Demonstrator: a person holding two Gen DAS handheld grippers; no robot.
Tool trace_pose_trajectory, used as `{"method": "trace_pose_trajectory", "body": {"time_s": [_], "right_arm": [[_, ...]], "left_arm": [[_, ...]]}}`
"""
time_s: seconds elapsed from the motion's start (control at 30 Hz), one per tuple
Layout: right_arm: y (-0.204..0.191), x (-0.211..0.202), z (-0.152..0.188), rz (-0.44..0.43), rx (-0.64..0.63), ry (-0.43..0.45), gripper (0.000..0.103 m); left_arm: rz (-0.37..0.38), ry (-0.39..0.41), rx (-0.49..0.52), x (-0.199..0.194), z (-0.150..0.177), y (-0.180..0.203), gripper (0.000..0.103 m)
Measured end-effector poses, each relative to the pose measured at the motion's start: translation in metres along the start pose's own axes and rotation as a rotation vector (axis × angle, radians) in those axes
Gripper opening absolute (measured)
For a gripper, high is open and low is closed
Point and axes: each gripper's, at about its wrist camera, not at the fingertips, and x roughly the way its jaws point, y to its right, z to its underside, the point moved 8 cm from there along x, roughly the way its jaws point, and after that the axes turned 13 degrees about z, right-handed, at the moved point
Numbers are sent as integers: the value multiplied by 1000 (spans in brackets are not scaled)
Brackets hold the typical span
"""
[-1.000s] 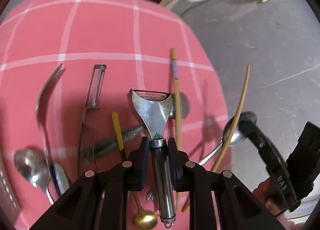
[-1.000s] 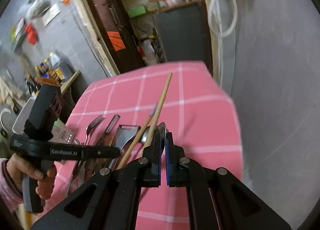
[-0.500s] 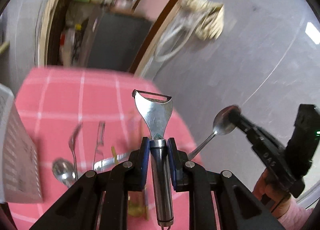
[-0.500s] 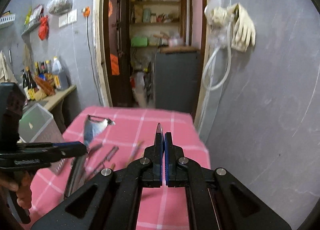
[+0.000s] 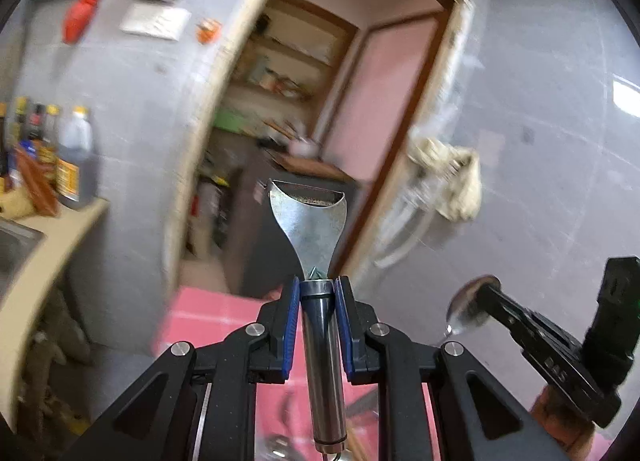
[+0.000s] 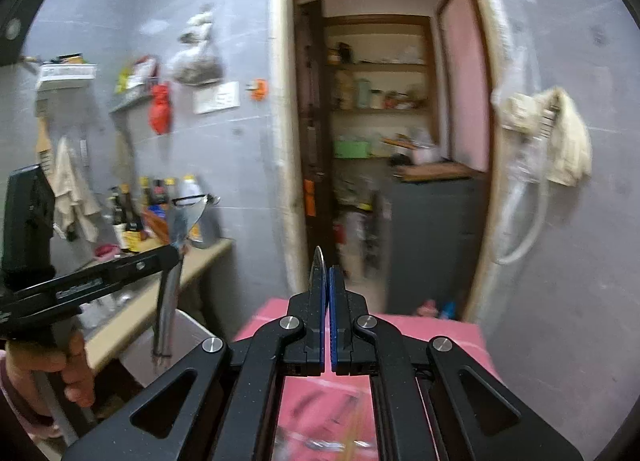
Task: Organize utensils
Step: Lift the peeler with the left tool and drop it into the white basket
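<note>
My left gripper (image 5: 316, 289) is shut on a steel peeler (image 5: 308, 229) and holds it upright, high above the pink checked table (image 5: 208, 321). It also shows in the right wrist view (image 6: 176, 257) at the left, with the peeler (image 6: 182, 217) in it. My right gripper (image 6: 328, 281) is shut on a metal spoon (image 6: 317, 267), seen edge-on between the pads. In the left wrist view the right gripper (image 5: 488, 293) holds the spoon bowl (image 5: 464, 309) at the lower right. Other utensils on the table (image 6: 320, 421) are blurred below.
A white perforated basket (image 6: 160, 345) stands left of the table beside a beige counter (image 6: 160, 293) with bottles (image 6: 132, 221). An open doorway (image 6: 380, 161) with shelves lies ahead. A grey wall (image 6: 580, 261) with hanging gloves (image 6: 560, 141) is on the right.
Both grippers have risen and tilted up from the table, carrying the peeler and the spoon. The views now face the wall and doorway instead of the tabletop.
</note>
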Motion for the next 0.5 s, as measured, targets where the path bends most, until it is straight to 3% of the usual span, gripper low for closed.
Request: {"method": "trace_pose_trajectory", "body": {"time_s": [0.23,0.5], "right_arm": [[-89,23,13,-109,-117,-11,2],[-126,46,58,-157,-178,-129,2]], "left_arm": [[-33,118,-40,-16,-10,-52,17],[-88,76,-53,-13,34,-81,17]]}}
